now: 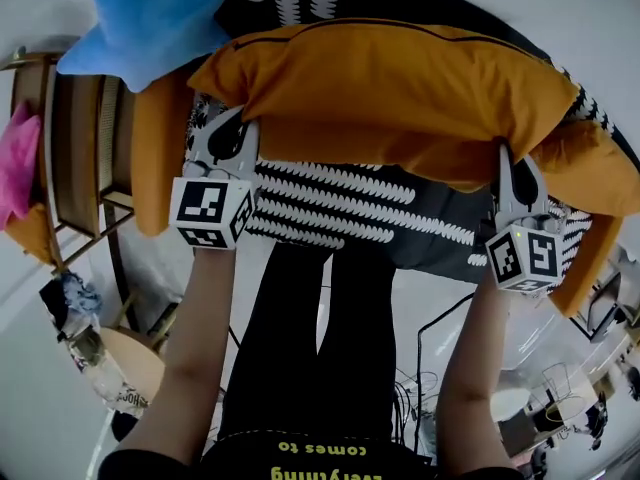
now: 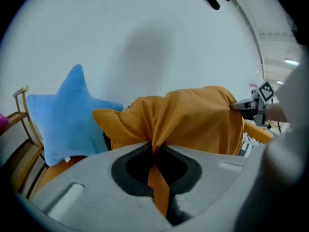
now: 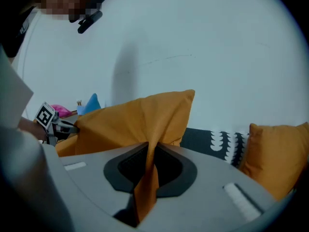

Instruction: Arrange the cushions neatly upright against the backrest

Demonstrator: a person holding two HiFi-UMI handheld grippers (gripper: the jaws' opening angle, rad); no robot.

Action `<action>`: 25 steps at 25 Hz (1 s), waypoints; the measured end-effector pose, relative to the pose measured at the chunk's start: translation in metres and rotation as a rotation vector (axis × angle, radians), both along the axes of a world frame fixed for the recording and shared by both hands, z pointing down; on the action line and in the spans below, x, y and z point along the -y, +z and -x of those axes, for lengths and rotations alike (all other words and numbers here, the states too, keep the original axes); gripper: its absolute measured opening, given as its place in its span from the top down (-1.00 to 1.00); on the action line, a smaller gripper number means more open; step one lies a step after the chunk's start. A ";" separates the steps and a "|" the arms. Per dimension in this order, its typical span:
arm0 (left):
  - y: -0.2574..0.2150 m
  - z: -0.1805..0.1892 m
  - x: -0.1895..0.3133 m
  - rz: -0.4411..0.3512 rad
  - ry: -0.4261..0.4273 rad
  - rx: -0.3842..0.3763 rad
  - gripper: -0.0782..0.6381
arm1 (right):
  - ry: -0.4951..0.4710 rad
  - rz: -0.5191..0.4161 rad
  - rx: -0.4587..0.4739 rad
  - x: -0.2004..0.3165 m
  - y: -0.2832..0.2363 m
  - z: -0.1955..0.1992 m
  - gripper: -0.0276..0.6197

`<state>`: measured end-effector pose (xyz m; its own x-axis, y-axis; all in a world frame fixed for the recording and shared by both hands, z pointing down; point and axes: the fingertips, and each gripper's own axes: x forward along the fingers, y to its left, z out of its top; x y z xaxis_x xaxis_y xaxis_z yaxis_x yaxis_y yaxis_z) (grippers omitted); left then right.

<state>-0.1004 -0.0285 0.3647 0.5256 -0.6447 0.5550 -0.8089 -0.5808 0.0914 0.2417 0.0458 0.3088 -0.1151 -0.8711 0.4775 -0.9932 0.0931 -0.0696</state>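
I hold a large orange cushion lifted between both grippers, above the black-and-white patterned sofa. My left gripper is shut on a fold of the cushion's fabric at its left lower edge; in the left gripper view the cloth runs down between the closed jaws. At the cushion's right end my right gripper is shut on a pinch of the same cushion, with fabric caught in the jaws. A blue star cushion leans at the far left.
A second orange cushion rests at the sofa's right end, and a third orange cushion lies at the left under the star. A wooden rack with a pink cushion stands to the left. A white wall rises behind the sofa.
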 end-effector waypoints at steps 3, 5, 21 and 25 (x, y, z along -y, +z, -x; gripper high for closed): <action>-0.017 -0.001 0.027 -0.048 0.013 -0.006 0.75 | 0.046 0.004 0.010 0.001 0.007 0.003 0.78; -0.021 0.006 0.038 -0.072 0.030 -0.006 0.75 | 0.067 0.001 0.008 0.002 0.013 0.013 0.78; 0.069 -0.051 0.079 0.024 0.165 0.089 0.63 | 0.143 0.341 0.008 0.009 0.138 -0.054 0.37; 0.071 -0.056 0.084 0.016 0.142 0.118 0.56 | 0.155 0.365 -0.004 0.009 0.139 -0.059 0.35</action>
